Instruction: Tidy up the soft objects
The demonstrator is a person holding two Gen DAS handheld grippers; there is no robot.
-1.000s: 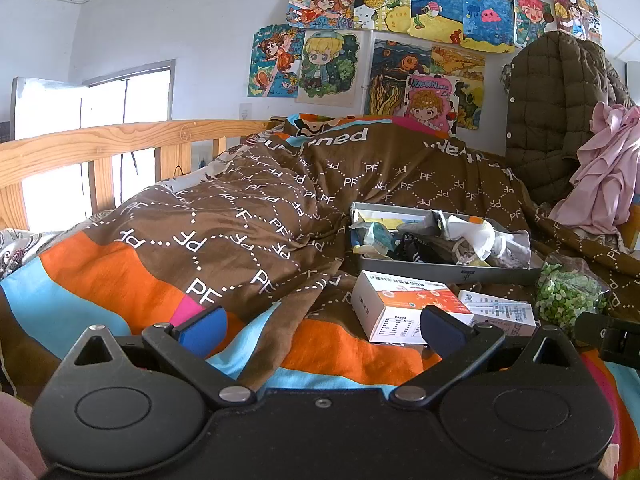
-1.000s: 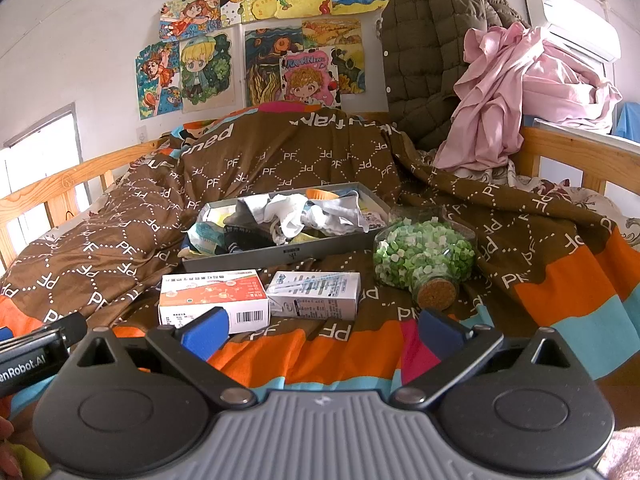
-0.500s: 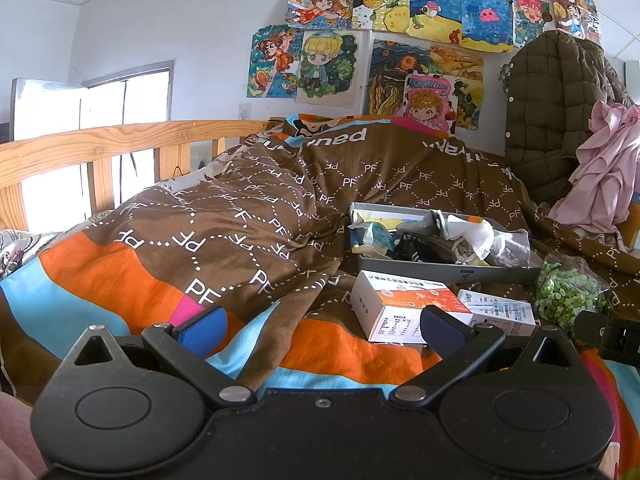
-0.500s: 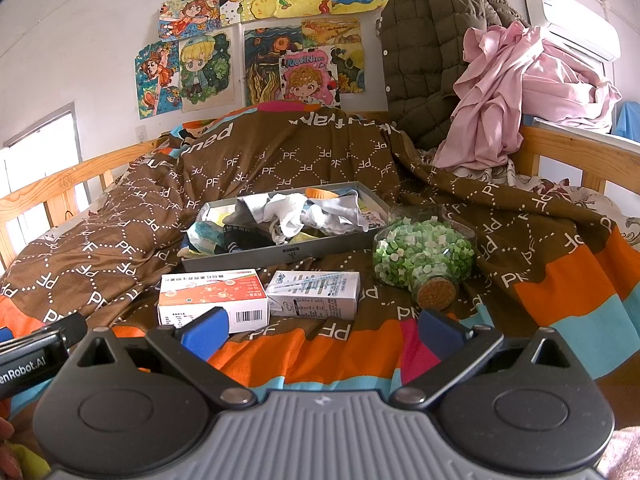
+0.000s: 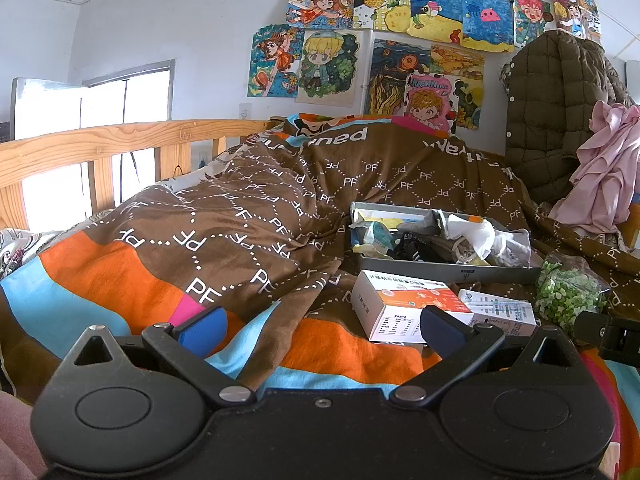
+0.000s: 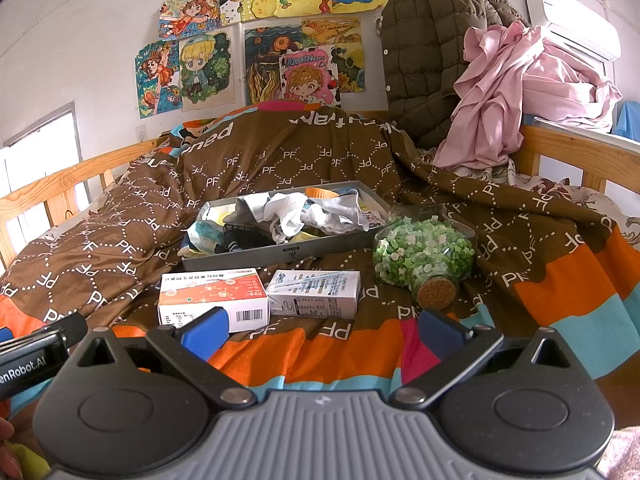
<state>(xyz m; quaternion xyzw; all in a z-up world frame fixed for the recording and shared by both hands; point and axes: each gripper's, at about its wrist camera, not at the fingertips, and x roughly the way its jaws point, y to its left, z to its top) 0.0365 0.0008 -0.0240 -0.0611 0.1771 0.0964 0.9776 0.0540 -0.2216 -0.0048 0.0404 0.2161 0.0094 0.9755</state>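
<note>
Nothing has shifted over the last second: both the left gripper (image 5: 322, 326) and right gripper (image 6: 320, 326) hold jaws wide apart, empty. The crumpled cloths (image 6: 300, 214) lie in the grey tray (image 6: 280, 254), well ahead of the jaws.

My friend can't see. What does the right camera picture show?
The open right gripper hovers over a brown quilt holding a grey tray of crumpled cloths, two small boxes and a tipped jar of green bits.
</note>
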